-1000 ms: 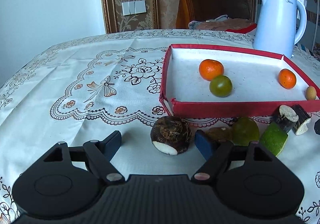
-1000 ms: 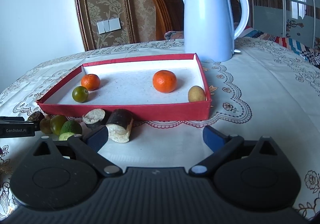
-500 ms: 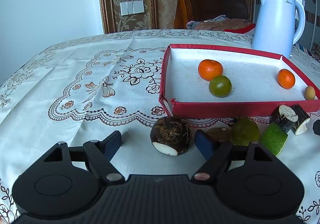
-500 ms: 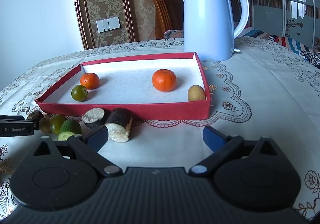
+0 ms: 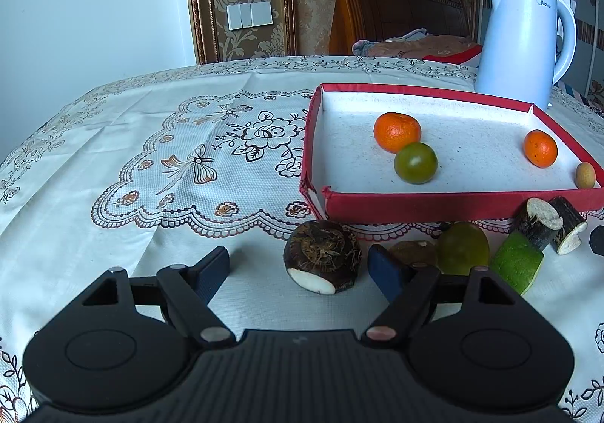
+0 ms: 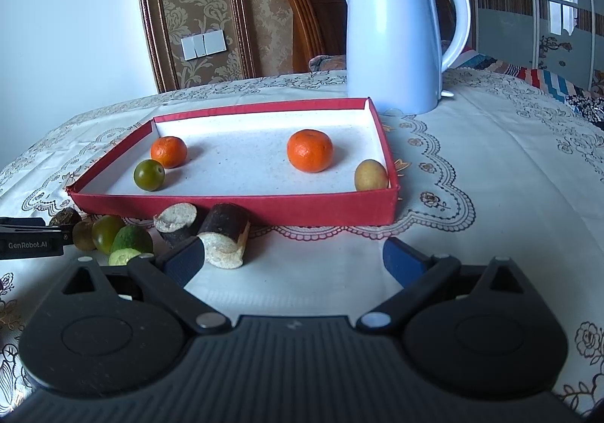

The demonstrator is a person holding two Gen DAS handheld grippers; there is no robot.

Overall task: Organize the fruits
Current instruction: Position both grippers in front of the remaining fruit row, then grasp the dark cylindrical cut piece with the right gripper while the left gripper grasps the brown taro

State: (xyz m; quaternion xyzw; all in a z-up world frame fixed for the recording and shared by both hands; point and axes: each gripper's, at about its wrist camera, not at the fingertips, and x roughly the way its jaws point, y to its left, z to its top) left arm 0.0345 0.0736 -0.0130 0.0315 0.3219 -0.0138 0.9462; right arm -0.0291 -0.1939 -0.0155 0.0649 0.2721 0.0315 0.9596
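Fruits sit partly in the red tray [image 5: 453, 202] and partly loose on the patterned tablecloth [image 5: 151, 143] in front of it. Starting at the left, the left gripper [image 5: 302, 268] hovers low over the cloth with its jaws spread wide and nothing clamped; a brown taro [image 5: 321, 253] with a white cut face lies on the cloth between its blue fingers [image 5: 383, 268], closer to the right one, touching neither as far as I can tell. Just right of that is a small brown fruit [image 5: 413, 251], then a green citrus [image 5: 462, 247], a green wedge [image 5: 517, 262] and two dark-skinned cut stalk pieces [image 5: 547, 225] close against the tray's front wall.

Inside the tray, toward its left end, a mandarin [image 5: 396, 130] sits with a green tangerine [image 5: 415, 162] right in front of it. Further right lies a second mandarin [image 6: 310, 150], and in the near right corner a small yellowish fruit [image 6: 370, 175] rests against the wall.

The right gripper [image 6: 294, 260] is likewise wide open and holds nothing; its left finger [image 6: 185, 262] is just beside the nearer stalk piece [image 6: 224, 240], with bare cloth between the fingers. Behind the tray's far right corner stands a white electric kettle [image 6: 392, 38].
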